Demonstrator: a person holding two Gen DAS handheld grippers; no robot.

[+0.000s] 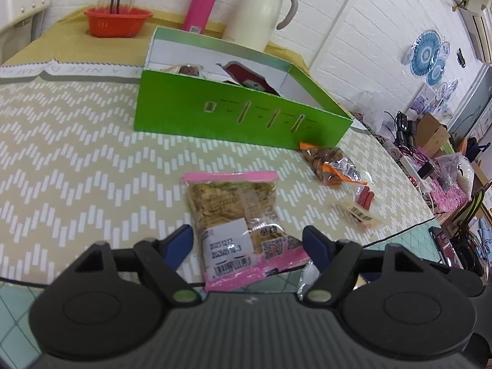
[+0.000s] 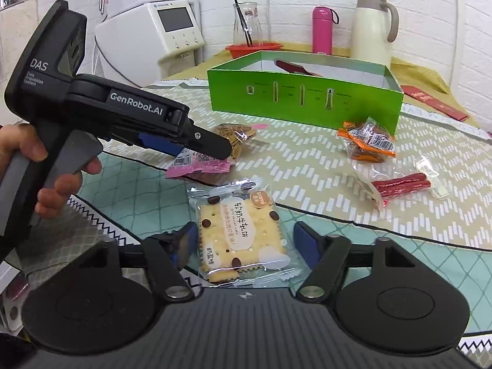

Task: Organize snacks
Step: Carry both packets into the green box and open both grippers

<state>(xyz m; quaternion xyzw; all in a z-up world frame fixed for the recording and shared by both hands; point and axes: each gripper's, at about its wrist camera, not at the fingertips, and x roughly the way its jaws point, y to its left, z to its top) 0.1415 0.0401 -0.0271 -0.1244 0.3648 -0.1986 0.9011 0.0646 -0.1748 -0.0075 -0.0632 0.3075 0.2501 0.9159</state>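
Snacks are lying scattered on the tabletop [image 1: 61,160] in front of a green box [image 1: 240,117], which is already holding a few items.

Left wrist view: the left claw [image 1: 247,241] is standing open around the near end of a pink-edged packet [image 1: 236,221]. Both blue pads [image 1: 181,240] are sitting just beside the wrapper's sides; whether they are touching it cannot be told, and no squeeze is showing. Farther right, an orange-trimmed packet [image 1: 332,166] is lying near the box corner, and a small pack of red sticks [image 1: 363,203] is lying near the tabletop's right edge. A pink bottle [image 1: 200,3], a cream jug [image 1: 264,9] and a red basket [image 1: 117,21] are standing behind the box.

Right wrist view: the right claw [image 2: 243,246] is standing wide open around a cracker packet [image 2: 243,233]. The left pad is sitting at the wrapper's edge, and the right pad is standing clear of it. A hand [image 2: 46,172] is holding the left claw's handle at the frame's left side.

Step in hand, as a judgement: both claws are lining up to pick, each over its own packet, with neither packet yet gripped. The next move is calling for closing each claw squarely on its wrapper, lifting clear of the tabletop, and carrying over the box wall before releasing inside.
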